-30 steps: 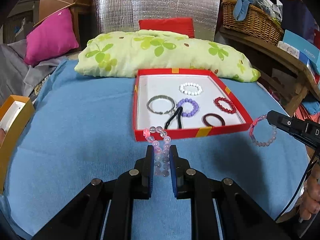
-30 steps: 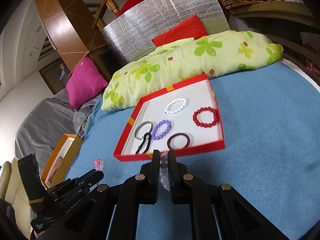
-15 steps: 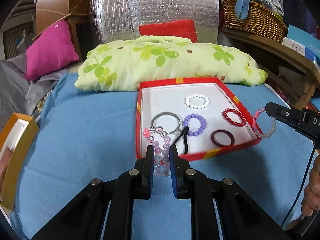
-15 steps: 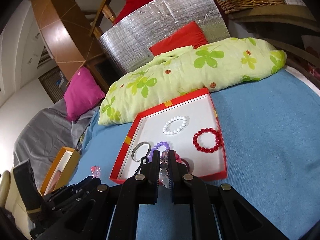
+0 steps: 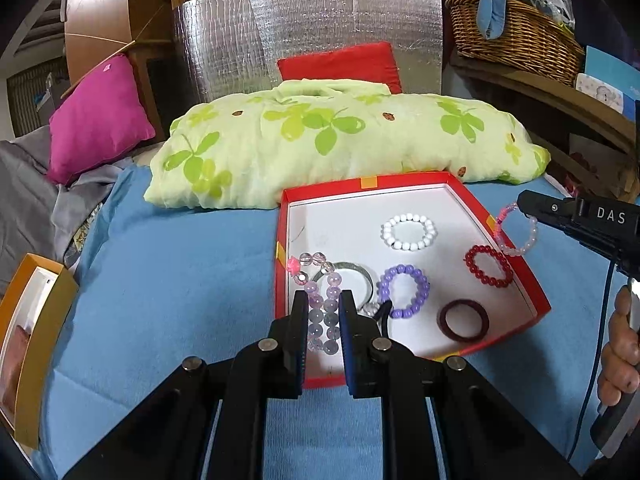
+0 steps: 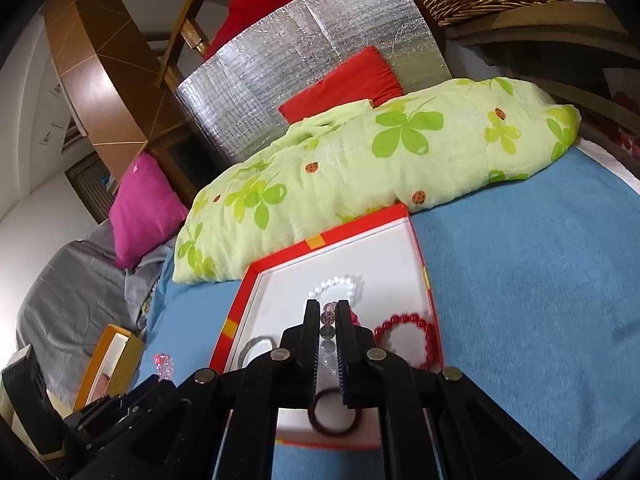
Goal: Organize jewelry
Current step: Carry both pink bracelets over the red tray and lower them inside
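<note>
A red tray (image 5: pixel 404 179) with a white floor lies on the blue cloth. It holds a white bead bracelet (image 5: pixel 408 232), a red bead bracelet (image 5: pixel 489 266), a purple bead bracelet (image 5: pixel 404 291), a dark red ring bangle (image 5: pixel 464 320), a grey metal bangle (image 5: pixel 356 270) and a black hair tie (image 5: pixel 384 314). My left gripper (image 5: pixel 323 312) is shut on a pink and purple bead bracelet (image 5: pixel 320 292) above the tray's near left corner. My right gripper (image 6: pixel 325 312) is shut on a pale pink bead bracelet (image 5: pixel 516 236) above the tray's right side.
A green flowered pillow (image 5: pixel 344 140) lies behind the tray. A magenta cushion (image 5: pixel 96 120) and grey cloth are at far left. An orange box (image 5: pixel 28 340) sits at the left edge. A wicker basket (image 5: pixel 516 44) stands on a shelf at right.
Both grippers have moved forward with their bracelets, from in front of the tray and beside it to above it. The right gripper has swung left over the tray's right side.
</note>
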Action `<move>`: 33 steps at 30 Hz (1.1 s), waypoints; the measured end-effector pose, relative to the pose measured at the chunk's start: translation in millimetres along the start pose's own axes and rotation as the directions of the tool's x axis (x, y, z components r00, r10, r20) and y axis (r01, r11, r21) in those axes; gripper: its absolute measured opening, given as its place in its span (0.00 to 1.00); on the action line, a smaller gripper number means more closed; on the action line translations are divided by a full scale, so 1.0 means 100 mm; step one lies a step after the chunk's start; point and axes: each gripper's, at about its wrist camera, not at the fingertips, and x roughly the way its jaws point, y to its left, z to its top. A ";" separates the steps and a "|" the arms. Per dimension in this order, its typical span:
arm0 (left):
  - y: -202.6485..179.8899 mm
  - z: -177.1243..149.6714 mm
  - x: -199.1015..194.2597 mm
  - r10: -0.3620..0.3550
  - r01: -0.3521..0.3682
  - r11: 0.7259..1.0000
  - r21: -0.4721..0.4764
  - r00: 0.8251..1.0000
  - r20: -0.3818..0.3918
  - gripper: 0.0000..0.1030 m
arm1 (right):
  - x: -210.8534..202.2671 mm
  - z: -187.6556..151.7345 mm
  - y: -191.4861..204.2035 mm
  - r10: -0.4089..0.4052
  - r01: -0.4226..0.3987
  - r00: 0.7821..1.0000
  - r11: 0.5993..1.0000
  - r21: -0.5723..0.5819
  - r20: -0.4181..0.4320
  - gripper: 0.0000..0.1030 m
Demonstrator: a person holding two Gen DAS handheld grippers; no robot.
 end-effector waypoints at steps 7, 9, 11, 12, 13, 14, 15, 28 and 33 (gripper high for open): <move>-0.02 0.13 0.19 0.006 -0.006 1.000 0.002 1.000 -0.004 0.15 | 0.13 0.14 -0.02 -0.005 0.005 1.000 1.000 -0.002 0.004 0.08; -0.02 0.16 0.25 0.004 -0.004 1.000 -0.001 1.000 -0.009 0.15 | 0.15 0.17 -0.02 -0.009 0.009 1.000 1.000 -0.010 0.009 0.08; -0.03 0.18 0.29 0.005 -0.005 1.000 0.002 1.000 -0.014 0.15 | 0.16 0.19 -0.02 -0.011 0.011 1.000 1.000 -0.013 0.012 0.08; -0.04 0.19 0.32 0.005 -0.005 1.000 0.003 1.000 -0.016 0.15 | 0.17 0.20 -0.02 -0.011 0.011 1.000 1.000 -0.013 0.013 0.08; -0.04 0.20 0.34 0.004 -0.003 1.000 0.003 1.000 -0.020 0.15 | 0.17 0.21 -0.02 -0.012 0.012 1.000 1.000 -0.014 0.013 0.08; -0.04 0.20 0.37 0.001 -0.001 1.000 0.002 1.000 -0.024 0.15 | 0.18 0.21 -0.03 -0.013 0.013 1.000 1.000 -0.014 0.013 0.08; -0.05 0.21 0.39 0.001 0.000 1.000 0.002 1.000 -0.027 0.15 | 0.19 0.22 -0.03 -0.013 0.013 1.000 1.000 -0.012 0.013 0.08; 0.02 0.22 0.63 0.008 -0.009 1.000 -0.006 0.998 -0.063 0.15 | 0.33 0.23 -0.10 -0.023 0.023 1.000 1.000 0.011 -0.007 0.08; -0.01 0.25 0.65 0.007 -0.007 1.000 0.003 0.998 -0.059 0.15 | 0.39 0.21 -0.08 -0.023 0.024 1.000 1.000 0.012 -0.019 0.08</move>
